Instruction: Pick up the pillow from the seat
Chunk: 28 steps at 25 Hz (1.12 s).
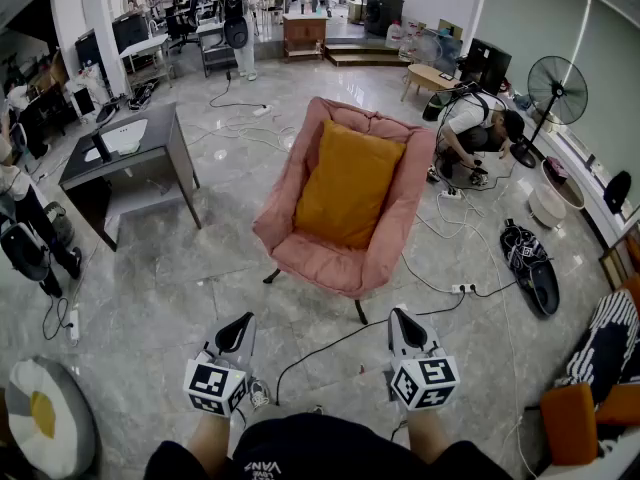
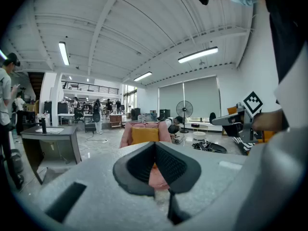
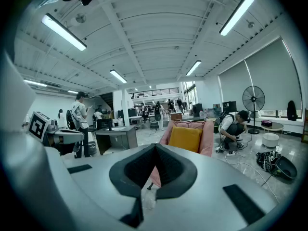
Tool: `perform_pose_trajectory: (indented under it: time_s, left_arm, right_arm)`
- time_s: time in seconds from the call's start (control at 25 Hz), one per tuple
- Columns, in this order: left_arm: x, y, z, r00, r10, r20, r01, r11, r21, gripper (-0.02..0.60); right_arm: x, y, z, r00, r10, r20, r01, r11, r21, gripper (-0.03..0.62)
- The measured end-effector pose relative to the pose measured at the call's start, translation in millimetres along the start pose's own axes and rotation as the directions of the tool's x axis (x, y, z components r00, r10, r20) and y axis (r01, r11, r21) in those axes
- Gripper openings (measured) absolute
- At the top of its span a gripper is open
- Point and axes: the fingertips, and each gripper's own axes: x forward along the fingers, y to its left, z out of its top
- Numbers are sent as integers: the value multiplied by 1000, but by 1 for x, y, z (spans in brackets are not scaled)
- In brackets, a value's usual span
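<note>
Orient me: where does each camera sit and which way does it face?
Head view: on the person's head, looking steeply down at the pink padded armchair with the mustard-yellow square pillow; left gripper, right gripper and forearms show.
Left gripper view: on the left gripper, looking level at the armchair; its shut jaws fill the foreground.
Right gripper view: on the right gripper, likewise; shut jaws in the foreground.
Shared: all see the pillow, untouched.

Pink armchair (image 1: 335, 265) on grey floor (image 1: 190, 278), yellow pillow (image 1: 348, 183) (leaning back) on its seat.
</note>
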Motion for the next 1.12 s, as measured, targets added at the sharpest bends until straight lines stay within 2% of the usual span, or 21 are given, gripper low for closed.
perform_pose_trajectory:
  time_s: [0.44, 0.72, 0.76, 0.8, 0.84, 0.88, 1.0, 1.12]
  left_arm:
    - [6, -6, 0, 1000, 6, -5, -6, 1000, 16, 20]
    - [10, 4, 1, 1000, 5, 12, -5, 1000, -10, 23]
    - [13, 7, 1, 1000, 5, 11, -4, 1000, -18, 35]
    - [16, 11, 0, 1000, 3, 10, -3, 1000, -29, 66]
    - [21, 16, -2, 1000, 1, 8, 0, 999, -40, 146]
    - [26, 21, -4, 1000, -2, 6, 2, 999, -50, 226]
    - [44, 42, -4, 1000, -14, 1, 14, 998, -62, 264]
    - [62, 70, -3, 999, -33, -11, 32, 997, -74, 297]
  right_arm:
    - [6, -3, -2, 1000, 20, 5, -20, 1000, 5, 2]
    - [17, 2, 3, 995, 85, 53, -89, 993, 84, 3]
    - [22, 5, 3, 994, 96, 51, -100, 991, 90, 50]
    - [27, 6, 2, 994, 104, 46, -108, 989, 101, 176]
    - [32, 6, 0, 994, 104, 43, -109, 988, 111, 222]
    - [39, 6, 0, 994, 99, 41, -103, 988, 118, 222]
    - [62, 8, 3, 996, 77, 49, -82, 988, 127, 261]
    - [90, 12, 10, 997, 51, 52, -58, 988, 141, 270]
